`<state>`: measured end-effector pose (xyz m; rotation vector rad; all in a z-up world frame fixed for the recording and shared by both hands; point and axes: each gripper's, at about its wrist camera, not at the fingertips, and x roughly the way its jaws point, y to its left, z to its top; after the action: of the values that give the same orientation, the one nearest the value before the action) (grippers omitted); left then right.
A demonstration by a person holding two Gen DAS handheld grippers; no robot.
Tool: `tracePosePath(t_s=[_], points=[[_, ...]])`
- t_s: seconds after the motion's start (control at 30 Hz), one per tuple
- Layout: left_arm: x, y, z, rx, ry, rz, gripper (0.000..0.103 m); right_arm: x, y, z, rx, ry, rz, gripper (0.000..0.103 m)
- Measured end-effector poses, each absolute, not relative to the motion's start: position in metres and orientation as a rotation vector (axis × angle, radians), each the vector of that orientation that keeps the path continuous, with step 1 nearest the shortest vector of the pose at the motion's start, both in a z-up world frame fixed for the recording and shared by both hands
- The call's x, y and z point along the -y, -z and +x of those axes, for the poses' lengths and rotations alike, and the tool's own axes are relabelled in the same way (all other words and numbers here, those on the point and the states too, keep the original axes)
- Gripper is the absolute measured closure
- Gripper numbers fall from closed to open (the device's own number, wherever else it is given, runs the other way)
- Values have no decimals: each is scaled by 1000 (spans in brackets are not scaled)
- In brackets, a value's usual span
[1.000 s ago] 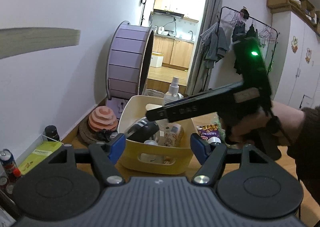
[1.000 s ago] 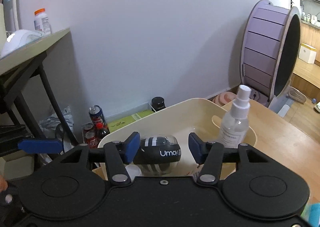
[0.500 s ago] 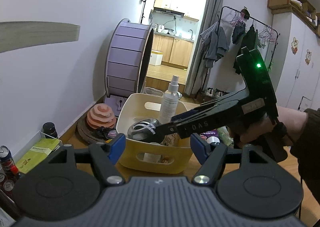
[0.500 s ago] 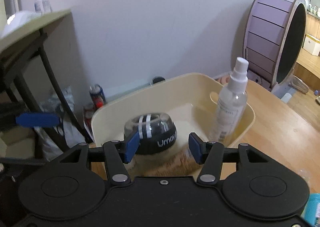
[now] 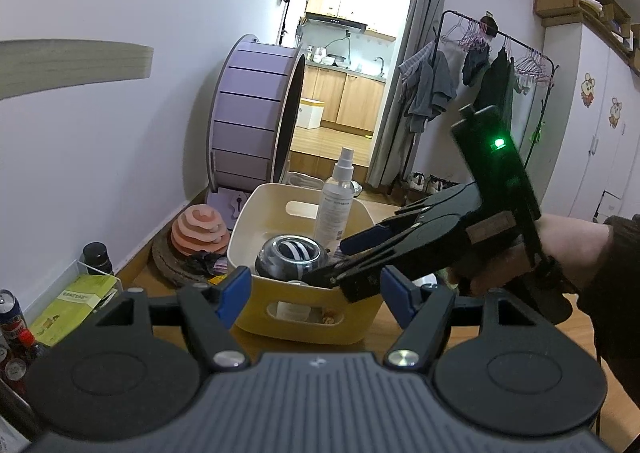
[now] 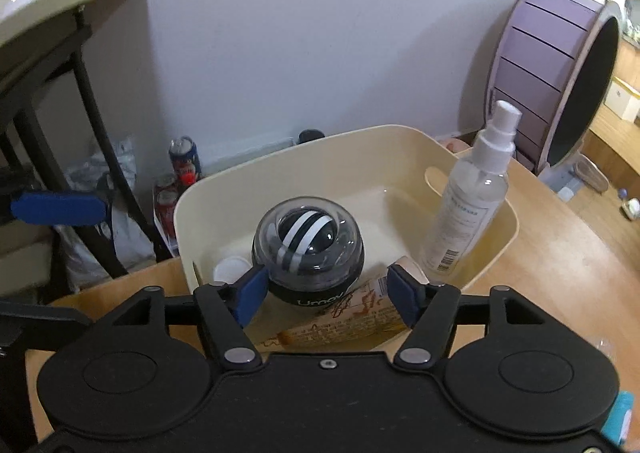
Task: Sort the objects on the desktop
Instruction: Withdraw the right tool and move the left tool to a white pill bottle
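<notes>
The right gripper (image 6: 327, 291) tilts down into the cream bin (image 6: 400, 141), its jaws opening around the gyro ball (image 6: 308, 249) without pressing it; the ball rests inside the bin near a spray bottle (image 6: 468, 213). The left gripper (image 5: 316, 293) hovers level, released and empty. The bin sits on a wooden bench (image 6: 560, 273) beside a white wall (image 6: 300, 33).
</notes>
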<state>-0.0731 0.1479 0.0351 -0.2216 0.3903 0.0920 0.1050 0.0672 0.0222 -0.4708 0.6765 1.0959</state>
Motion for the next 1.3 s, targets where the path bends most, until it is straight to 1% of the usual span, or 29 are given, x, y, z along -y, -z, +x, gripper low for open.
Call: tracePosePath(t_s=[0.23, 0.27, 0.3, 0.37, 0.43, 0.5, 0.63, 0.7, 0.73, 0.83, 1.03, 1.07, 1.13, 1.23, 1.27, 1.3], points=[[-144, -34, -70, -404, -62, -221, 33, -6, -48, 96, -580, -1056, -335, 37], [-142, -34, -70, -406, -54, -221, 33, 7, -51, 94, -567, -1045, -310, 35], [-139, -33, -69, -408, -45, -221, 33, 20, -54, 93, -556, -1034, -284, 29], [-135, -33, -67, -412, -28, -222, 33, 48, -56, 87, -534, -998, -232, 21], [-130, -32, -65, -410, -7, -223, 33, 76, -56, 80, -517, -959, -181, 21], [-124, -32, -63, -407, 13, -221, 33, 103, -53, 74, -510, -918, -138, 15], [-110, -29, -57, -400, 51, -206, 33, 148, -44, 61, -488, -857, -59, 13], [-102, -27, -53, -398, 75, -193, 33, 168, -40, 55, -473, -840, -24, 8], [-97, -26, -51, -399, 83, -182, 33, 175, -38, 52, -463, -839, -11, 8], [-81, -21, -43, -408, 100, -136, 33, 193, -38, 46, -428, -843, 30, 7], [-54, -7, -28, -439, 123, -57, 34, 214, -35, 31, -365, -884, 81, 1], [-51, -5, -25, -449, 121, -43, 37, 217, -32, 30, -362, -896, 86, 0], [-45, -1, -19, -464, 116, -20, 38, 220, -28, 26, -359, -922, 92, 0], [-41, 4, -11, -475, 102, -3, 46, 220, -24, 19, -364, -954, 81, 0], [-40, 5, -9, -477, 90, 2, 57, 220, -23, 16, -366, -960, 80, 0], [-39, 7, -6, -484, 79, 7, 63, 221, -22, 15, -368, -965, 81, 0]])
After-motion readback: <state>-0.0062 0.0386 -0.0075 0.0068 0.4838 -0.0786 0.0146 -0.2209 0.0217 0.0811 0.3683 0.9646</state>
